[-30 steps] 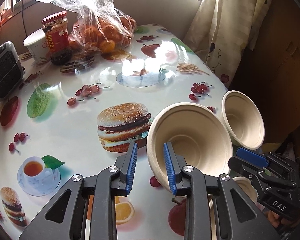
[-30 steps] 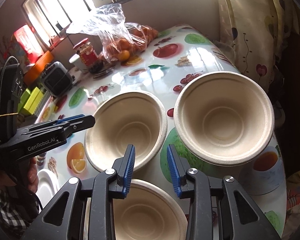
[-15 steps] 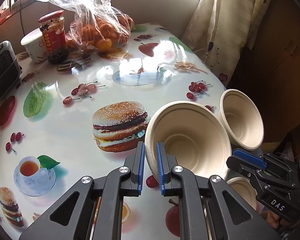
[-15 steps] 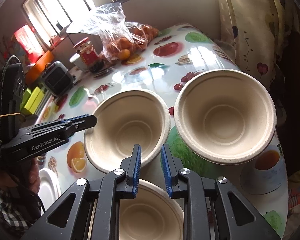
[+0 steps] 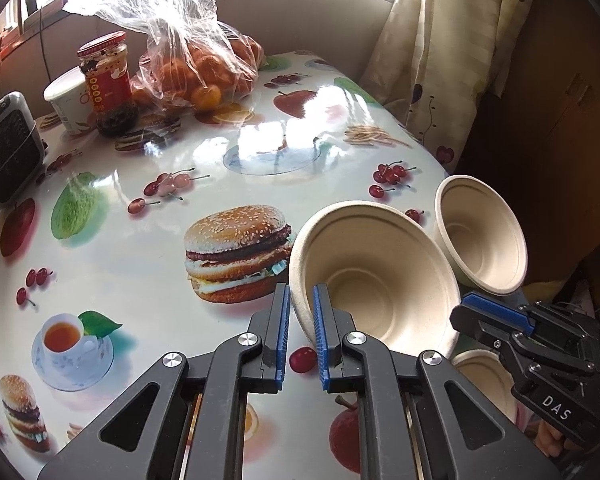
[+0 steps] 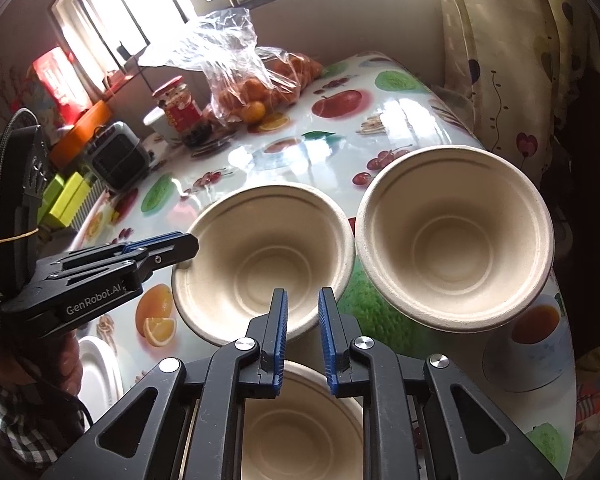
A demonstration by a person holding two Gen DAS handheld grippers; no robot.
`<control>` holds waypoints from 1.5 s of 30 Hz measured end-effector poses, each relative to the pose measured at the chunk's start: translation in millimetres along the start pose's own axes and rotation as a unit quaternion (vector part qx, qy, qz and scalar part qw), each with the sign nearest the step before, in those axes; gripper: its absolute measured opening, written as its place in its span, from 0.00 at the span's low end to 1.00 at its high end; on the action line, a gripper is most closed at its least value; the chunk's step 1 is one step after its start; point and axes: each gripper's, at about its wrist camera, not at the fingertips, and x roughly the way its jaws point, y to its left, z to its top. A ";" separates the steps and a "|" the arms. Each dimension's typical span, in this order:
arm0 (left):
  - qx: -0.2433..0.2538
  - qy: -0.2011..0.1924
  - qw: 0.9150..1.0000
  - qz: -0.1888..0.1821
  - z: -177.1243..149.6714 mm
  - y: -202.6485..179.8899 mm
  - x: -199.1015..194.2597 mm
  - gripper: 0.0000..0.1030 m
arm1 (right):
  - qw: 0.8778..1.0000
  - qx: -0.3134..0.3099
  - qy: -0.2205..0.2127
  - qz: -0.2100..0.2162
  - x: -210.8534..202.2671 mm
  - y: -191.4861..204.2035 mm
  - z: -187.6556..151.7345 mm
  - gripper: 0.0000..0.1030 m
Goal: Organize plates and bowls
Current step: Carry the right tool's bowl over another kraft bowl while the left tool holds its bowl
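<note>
Three beige pulp bowls sit on the fruit-print table. My left gripper [image 5: 301, 334] is shut on the near rim of the middle bowl [image 5: 374, 276], which also shows in the right wrist view [image 6: 262, 262]. My right gripper [image 6: 303, 338] has its jaws narrowly apart over the gap between the middle bowl and the near bowl [image 6: 300, 428], holding nothing. The right bowl [image 6: 454, 250] stands near the table's right edge and also shows in the left wrist view [image 5: 480, 234]. The left gripper shows at the left of the right wrist view [image 6: 182, 244].
At the back stand a bag of oranges [image 5: 196, 68], a red-lidded jar [image 5: 108, 84], a white tub [image 5: 66, 98] and a small grey heater [image 5: 6, 152]. A white plate [image 6: 100, 368] lies at the near left. A curtain [image 5: 432, 48] hangs right.
My left gripper closed from wide open onto the middle bowl's rim. My right gripper's jaws narrowed and moved slightly forward over the near bowl.
</note>
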 end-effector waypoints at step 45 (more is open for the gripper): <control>0.023 -0.051 0.998 -0.020 -15.5 -29.7 -53.6 0.12 | 0.998 0.024 -0.058 0.018 -58.8 -10.1 -19.4 0.18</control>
